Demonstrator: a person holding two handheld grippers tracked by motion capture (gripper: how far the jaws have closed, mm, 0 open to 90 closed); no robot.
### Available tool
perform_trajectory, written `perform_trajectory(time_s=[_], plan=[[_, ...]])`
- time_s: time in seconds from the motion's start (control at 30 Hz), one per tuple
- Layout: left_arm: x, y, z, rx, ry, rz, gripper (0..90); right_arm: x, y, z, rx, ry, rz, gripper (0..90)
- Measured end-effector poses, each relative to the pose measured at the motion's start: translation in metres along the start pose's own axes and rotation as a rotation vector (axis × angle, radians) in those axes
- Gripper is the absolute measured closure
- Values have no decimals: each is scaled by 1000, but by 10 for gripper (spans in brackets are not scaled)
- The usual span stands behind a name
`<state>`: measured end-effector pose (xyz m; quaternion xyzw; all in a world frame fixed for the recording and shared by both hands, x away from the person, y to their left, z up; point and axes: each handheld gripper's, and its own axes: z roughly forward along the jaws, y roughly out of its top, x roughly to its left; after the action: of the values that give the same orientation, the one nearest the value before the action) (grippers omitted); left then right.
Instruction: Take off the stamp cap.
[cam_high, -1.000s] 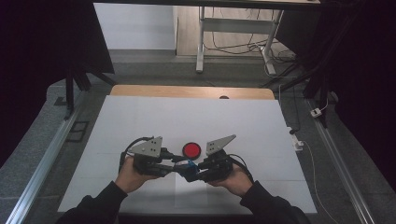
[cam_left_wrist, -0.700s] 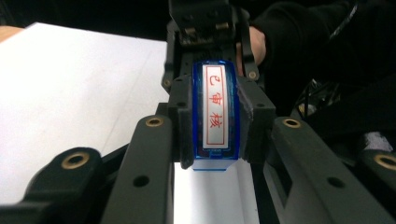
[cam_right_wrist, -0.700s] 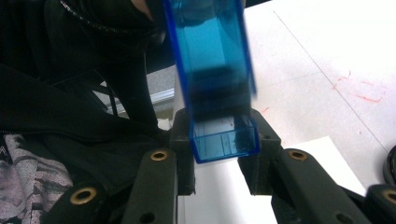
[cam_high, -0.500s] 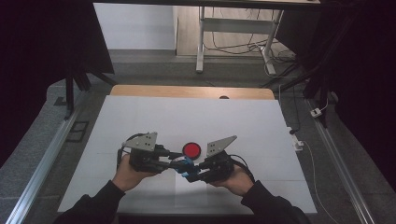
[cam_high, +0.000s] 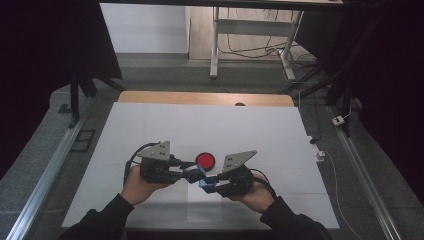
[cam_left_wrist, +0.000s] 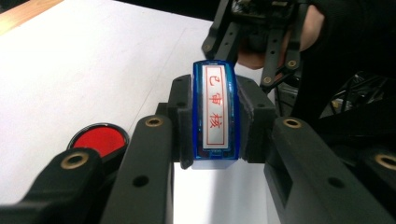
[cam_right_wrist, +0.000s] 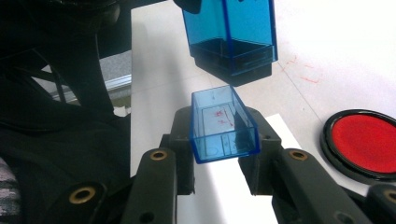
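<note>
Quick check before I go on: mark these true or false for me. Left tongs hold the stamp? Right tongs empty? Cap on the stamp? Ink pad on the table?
1. The left tongs grip the blue stamp. True.
2. The right tongs are empty. False: they grip the blue cap.
3. The cap sits on the stamp. False: the two are apart.
4. A red ink pad lies open on the table. True.

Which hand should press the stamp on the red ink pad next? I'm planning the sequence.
Left, probably: its jaws grip the uncapped stamp, and the ink pad lies just beside it. The right gripper holds the cap.
</note>
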<state>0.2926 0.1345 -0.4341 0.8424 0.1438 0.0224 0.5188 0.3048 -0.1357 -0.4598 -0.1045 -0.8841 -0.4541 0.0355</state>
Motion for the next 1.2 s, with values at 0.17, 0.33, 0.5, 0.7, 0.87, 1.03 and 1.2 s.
perform_trajectory(time_s=[0.17,0.33,0.5,0.7,0.87,1.03,1.2], plan=[[1,-1,0,13,20,-11,705,1,-1,-3,6,-21,0,690],[2,-2,3,34,36,-18,704,2,-3,-8,-1,-42,4,689],[1,-2,5,54,49,-16,704,5,-6,-13,5,-87,-6,689],[3,-3,5,69,69,-26,703,8,-10,-22,-14,-149,-29,689],[4,-4,4,68,80,-46,703,10,-12,-31,-35,-208,-31,689],[5,-3,4,79,83,-74,702,11,-17,-38,-32,-234,-17,689],[5,-3,3,82,95,-78,702,13,-21,-45,-54,-260,10,688]])
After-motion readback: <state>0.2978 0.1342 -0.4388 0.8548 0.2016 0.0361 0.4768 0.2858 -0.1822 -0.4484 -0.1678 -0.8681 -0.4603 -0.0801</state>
